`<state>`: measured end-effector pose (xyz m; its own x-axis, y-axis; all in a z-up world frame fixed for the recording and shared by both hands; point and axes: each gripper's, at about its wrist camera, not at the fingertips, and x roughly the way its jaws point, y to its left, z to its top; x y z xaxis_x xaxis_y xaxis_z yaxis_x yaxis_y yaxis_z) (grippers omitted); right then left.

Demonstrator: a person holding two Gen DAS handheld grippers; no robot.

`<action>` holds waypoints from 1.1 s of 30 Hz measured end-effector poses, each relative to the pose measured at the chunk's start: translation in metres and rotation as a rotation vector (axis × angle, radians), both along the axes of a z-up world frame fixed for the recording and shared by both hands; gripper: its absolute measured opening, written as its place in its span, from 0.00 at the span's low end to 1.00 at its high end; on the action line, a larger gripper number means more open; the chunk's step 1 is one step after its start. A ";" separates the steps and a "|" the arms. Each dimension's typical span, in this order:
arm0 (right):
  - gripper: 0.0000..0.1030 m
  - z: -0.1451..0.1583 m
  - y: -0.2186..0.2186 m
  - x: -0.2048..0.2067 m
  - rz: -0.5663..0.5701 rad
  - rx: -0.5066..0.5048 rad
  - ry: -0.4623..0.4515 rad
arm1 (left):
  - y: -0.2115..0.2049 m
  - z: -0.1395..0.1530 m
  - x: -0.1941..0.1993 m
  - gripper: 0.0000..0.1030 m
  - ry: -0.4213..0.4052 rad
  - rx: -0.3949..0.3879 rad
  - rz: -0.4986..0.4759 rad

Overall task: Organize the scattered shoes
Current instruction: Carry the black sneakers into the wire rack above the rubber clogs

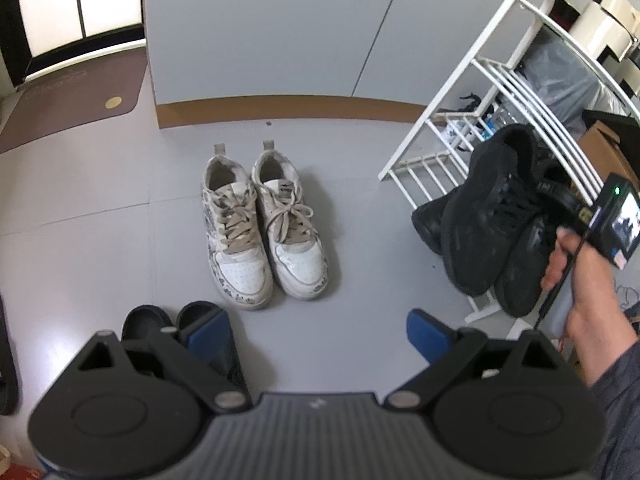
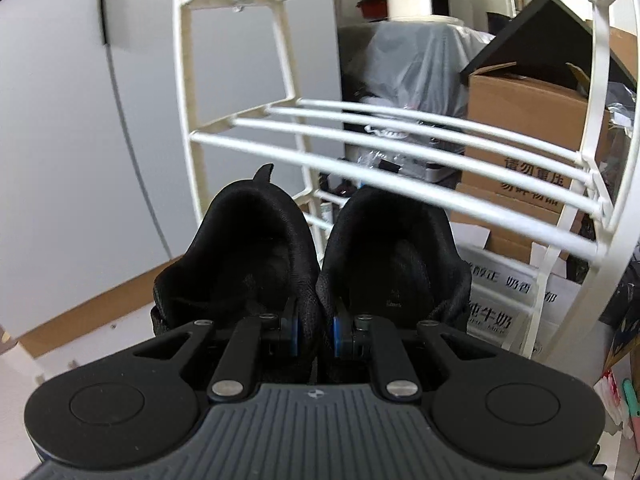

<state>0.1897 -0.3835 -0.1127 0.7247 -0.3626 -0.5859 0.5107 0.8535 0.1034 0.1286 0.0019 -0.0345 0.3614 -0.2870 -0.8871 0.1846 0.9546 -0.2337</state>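
A pair of black sneakers [image 2: 260, 248] hangs in my right gripper [image 2: 316, 330], which is shut on the two inner collars pinched together. The pair is in front of the white wire shoe rack [image 2: 400, 140], just below a middle shelf. From the left wrist the black sneakers [image 1: 492, 216] show at the right, held up against the rack [image 1: 500, 80] by a hand [image 1: 576, 280]. A pair of white sneakers [image 1: 260, 224] stands side by side on the grey floor. My left gripper [image 1: 316, 332] is open above the floor, short of them. Black slippers [image 1: 172, 316] lie by its left finger.
A brown doormat [image 1: 72, 96] lies at the far left by a door. Grey cabinet doors [image 1: 260, 32] with a brown skirting close the back. Cardboard boxes [image 2: 520, 120] and a plastic-covered object [image 2: 408, 64] stand behind the rack. Small shoes [image 1: 464, 128] sit on a low rack shelf.
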 end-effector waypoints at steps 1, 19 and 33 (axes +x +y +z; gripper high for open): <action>0.16 -0.001 -0.006 0.002 -0.010 0.001 -0.001 | -0.001 0.000 0.000 0.94 0.001 0.001 -0.003; 0.16 -0.016 -0.068 0.034 -0.161 0.007 -0.042 | -0.020 -0.012 0.002 0.94 0.026 0.030 -0.069; 0.16 -0.031 -0.091 0.056 -0.304 0.001 -0.091 | -0.024 -0.010 0.001 0.94 0.023 0.024 -0.093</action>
<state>0.2461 -0.4748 -0.1438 0.6324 -0.5704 -0.5242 0.7313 0.6628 0.1611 0.1300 -0.0225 -0.0441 0.3138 -0.2972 -0.9018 0.2678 0.9389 -0.2162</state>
